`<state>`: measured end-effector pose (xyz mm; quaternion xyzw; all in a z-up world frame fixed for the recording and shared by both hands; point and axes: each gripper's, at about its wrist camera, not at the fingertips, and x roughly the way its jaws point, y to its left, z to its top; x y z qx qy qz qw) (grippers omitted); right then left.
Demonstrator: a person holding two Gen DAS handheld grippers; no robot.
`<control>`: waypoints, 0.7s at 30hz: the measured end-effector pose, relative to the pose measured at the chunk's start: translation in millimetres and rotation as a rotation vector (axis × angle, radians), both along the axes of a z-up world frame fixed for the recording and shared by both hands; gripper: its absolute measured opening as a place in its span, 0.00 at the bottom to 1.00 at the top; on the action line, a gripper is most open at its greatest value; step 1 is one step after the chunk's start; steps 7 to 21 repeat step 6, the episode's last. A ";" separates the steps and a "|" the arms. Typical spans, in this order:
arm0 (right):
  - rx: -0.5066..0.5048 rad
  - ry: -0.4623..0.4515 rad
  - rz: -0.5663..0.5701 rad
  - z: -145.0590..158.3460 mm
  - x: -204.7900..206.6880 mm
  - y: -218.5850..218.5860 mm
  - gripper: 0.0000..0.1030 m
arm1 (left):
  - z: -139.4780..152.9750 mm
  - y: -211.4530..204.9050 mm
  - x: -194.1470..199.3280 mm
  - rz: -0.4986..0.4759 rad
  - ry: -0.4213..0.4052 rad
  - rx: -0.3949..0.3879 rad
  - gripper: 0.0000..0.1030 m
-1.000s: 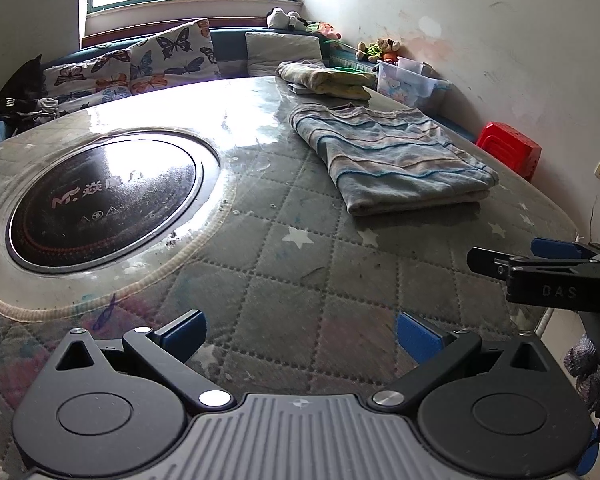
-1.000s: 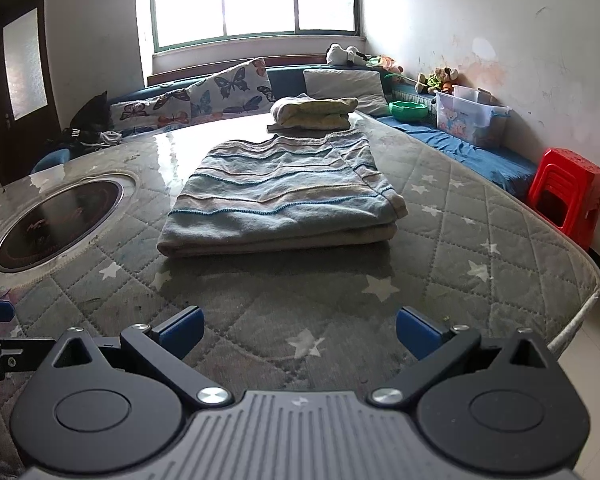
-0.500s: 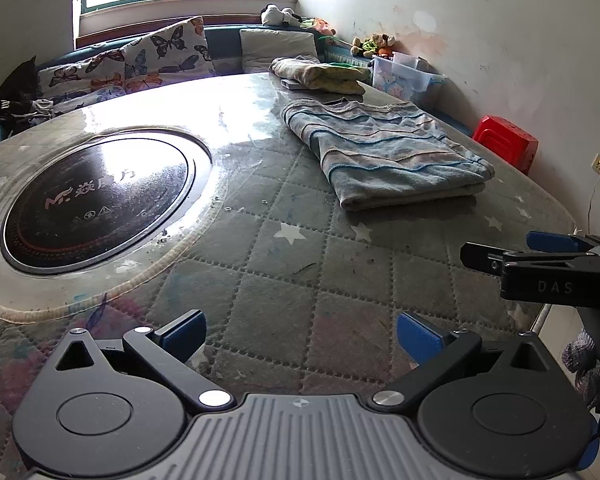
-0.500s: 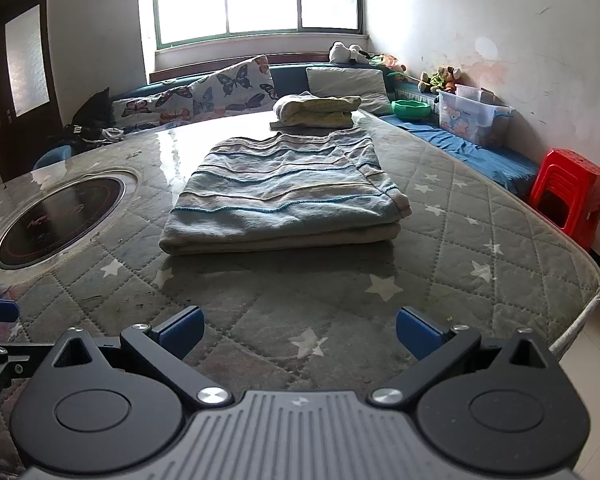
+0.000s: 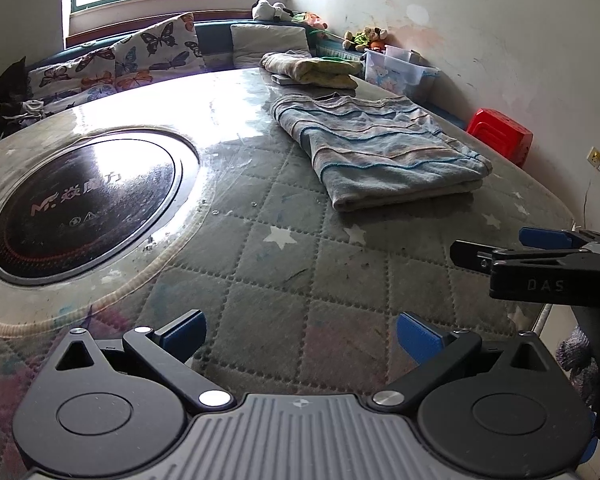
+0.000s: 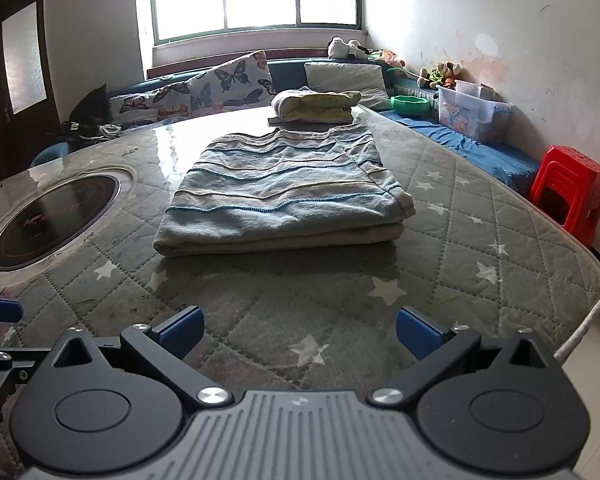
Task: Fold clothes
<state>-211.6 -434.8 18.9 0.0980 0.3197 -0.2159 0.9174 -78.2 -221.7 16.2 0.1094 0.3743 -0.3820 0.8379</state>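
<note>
Now, counter (image 6: 480, 216): round, w/ quilted star-print cover under a clear glossy sheet. Black round cooktop (image 5: 84, 208) inset on its left part, lettering on it, glare from window.

Striped blanket (image 6: 284, 196): blue/beige, folded into a thick rectangle, lying flat on counter, right of cooktop, well apart from it. Fold edge faces the right cam. Nothing touching it.

Yellow bundle (image 6: 316, 106): second folded cloth, further back on counter, just behind the blanket, sitting on a thin flat item (can't tell what).

Background: butterfly cushions (image 6: 224, 84) + plain pillow on bench under window; clear bin (image 6: 472, 112) and green bowl (image 6: 410, 104) along right wall; red stool (image 6: 568, 192) on floor beyond counter edge.

Left gripper (image 5: 300, 334): jaws spread wide, nothing between them, over near part of counter, well short of blanket. Blue pads (image 5: 184, 328) visible.

Right gripper (image 6: 298, 330): jaws likewise spread wide, empty, above the cover, aimed at blanket's near edge, not touching. Seen side-on in left cam at right edge (image 5: 500, 254).

Gloved hand (image 5: 576, 360): knit glove, partly visible at right of left cam below the right gripper.
</note>
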 end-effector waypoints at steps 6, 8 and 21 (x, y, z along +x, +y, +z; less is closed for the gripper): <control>0.003 0.012 0.000 -2.2 7.3 -2.2 1.00 | 0.4 -4.2 5.4 -0.006 0.002 0.005 1.00; 0.003 0.012 0.000 -2.2 7.3 -2.2 1.00 | 0.4 -4.2 5.4 -0.006 0.002 0.005 1.00; 0.003 0.012 0.000 -2.2 7.3 -2.2 1.00 | 0.4 -4.2 5.4 -0.006 0.002 0.005 1.00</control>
